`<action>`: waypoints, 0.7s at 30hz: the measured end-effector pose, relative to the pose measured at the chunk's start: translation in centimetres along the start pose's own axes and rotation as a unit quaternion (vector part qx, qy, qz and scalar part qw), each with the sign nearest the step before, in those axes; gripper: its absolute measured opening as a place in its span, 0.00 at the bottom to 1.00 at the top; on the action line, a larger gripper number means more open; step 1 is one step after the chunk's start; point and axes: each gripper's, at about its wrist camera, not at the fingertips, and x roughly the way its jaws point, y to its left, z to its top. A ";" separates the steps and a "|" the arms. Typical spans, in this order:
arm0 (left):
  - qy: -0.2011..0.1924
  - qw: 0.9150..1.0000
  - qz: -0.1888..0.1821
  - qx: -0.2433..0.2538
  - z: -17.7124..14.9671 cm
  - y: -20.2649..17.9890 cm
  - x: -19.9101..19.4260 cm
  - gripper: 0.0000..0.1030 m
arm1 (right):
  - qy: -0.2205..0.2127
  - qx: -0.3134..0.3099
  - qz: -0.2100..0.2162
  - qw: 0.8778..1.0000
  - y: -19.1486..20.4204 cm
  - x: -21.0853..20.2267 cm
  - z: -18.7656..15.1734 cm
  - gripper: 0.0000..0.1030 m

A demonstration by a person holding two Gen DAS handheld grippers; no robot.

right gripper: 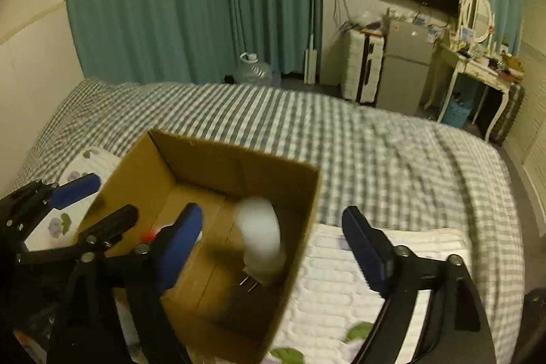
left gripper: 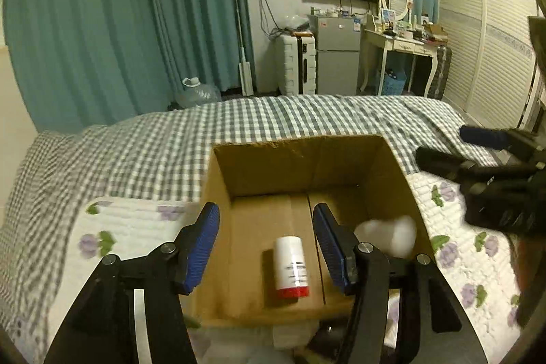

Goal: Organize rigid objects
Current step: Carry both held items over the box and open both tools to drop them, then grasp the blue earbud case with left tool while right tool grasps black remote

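An open cardboard box [left gripper: 300, 159] stands on the bed; it also shows in the right wrist view [right gripper: 239, 169]. A white bottle with a red cap [left gripper: 291, 266] lies on its floor. A blurred white object with metal prongs [right gripper: 261, 243] is in the box's right part, also in the left wrist view [left gripper: 389, 236]. My left gripper [left gripper: 266, 244] is open above the box, over the bottle. My right gripper [right gripper: 273, 248] is open and empty over the box's right wall, and shows at the right in the left wrist view [left gripper: 477, 152].
The box stands where a white floral quilt [left gripper: 136, 234] meets a grey checked bedsheet [left gripper: 170, 152]. Beyond the bed are teal curtains [left gripper: 119, 23], a water jug [left gripper: 198, 92], a suitcase [left gripper: 297, 63], a small fridge [left gripper: 338, 53] and a dressing table [left gripper: 402, 43].
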 end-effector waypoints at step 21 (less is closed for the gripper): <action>0.060 0.996 0.031 -0.062 -13.9 2.9 -4.8 0.66 | 0.065 -0.054 0.008 0.996 6.4 -5.7 -13.6 0.99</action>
